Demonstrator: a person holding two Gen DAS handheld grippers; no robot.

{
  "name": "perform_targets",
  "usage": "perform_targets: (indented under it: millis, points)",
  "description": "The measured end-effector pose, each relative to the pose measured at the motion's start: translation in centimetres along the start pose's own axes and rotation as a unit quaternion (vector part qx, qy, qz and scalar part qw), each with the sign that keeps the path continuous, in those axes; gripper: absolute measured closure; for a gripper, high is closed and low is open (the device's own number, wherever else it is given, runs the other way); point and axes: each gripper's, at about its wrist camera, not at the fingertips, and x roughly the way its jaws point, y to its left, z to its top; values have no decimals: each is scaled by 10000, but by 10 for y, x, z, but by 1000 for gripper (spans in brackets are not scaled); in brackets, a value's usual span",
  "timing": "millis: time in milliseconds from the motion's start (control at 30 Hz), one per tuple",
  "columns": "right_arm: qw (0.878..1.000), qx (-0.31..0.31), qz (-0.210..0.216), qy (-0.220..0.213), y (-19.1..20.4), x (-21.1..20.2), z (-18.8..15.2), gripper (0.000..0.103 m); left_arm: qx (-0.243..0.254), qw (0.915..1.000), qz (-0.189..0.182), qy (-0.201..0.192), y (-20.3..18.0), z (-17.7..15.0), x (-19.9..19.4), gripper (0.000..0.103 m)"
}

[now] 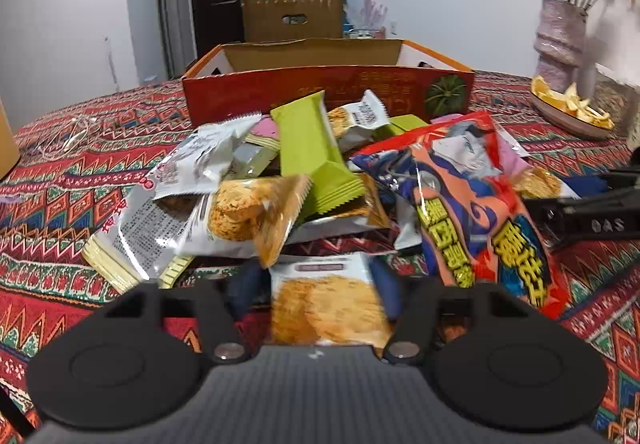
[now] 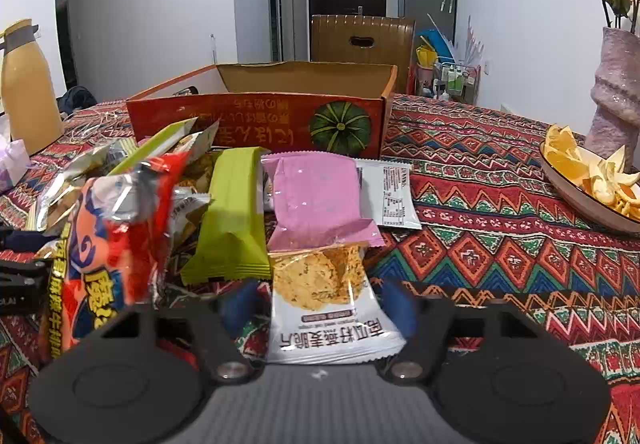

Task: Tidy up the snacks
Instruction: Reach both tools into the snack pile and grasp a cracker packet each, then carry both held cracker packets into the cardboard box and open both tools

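A pile of snack packets lies on the patterned tablecloth in front of an open red cardboard box (image 1: 320,91) (image 2: 256,119) with a pumpkin picture. My left gripper (image 1: 316,284) is shut on a white oat-crisp packet (image 1: 324,304) at the near edge of the pile. My right gripper (image 2: 320,296) is shut on another white oat-crisp packet (image 2: 324,304). A big red and blue crisps bag (image 1: 472,211) (image 2: 108,244) lies between the two grippers. Green wafer bars (image 1: 312,151) (image 2: 236,219) and a pink packet (image 2: 316,199) lie in the pile.
A plate of orange peel (image 1: 568,111) (image 2: 588,175) and a pink vase (image 1: 560,39) (image 2: 616,91) stand at the right. A yellow thermos (image 2: 28,83) stands at the left. The right gripper's body (image 1: 592,215) shows in the left wrist view.
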Motion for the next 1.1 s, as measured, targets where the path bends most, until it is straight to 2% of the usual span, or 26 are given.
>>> perform_targets:
  millis: [67, 133, 400, 567, 700, 933, 1100]
  points:
    - [10000, 26, 39, -2, 1, -4, -2, 53, -7, 10000, -44, 20, -1, -3, -7, 56]
    - [9999, 70, 88, 5, 1, -11, -6, 56, -37, 10000, -63, 47, -2, -9, -17, 57]
    - [9994, 357, 32, 0, 19, -82, -55, 58, -566, 9983, -143, -21, 2, -52, -87, 57]
    - [9988, 496, 9, 16, 35, -131, -91, 58, -652, 9978, -98, -3, 0, -76, -121, 57]
    - [9988, 484, 85, -87, 49, -158, -104, 58, -646, 9977, -58, -172, 0, -78, -140, 57]
    - [9987, 380, 149, -289, 61, -176, -102, 58, -568, 9972, -77, -489, 2, -71, -165, 57]
    - [9970, 466, 302, -545, 49, -186, -73, 58, -483, 9963, -170, -697, 12, -41, -175, 57]
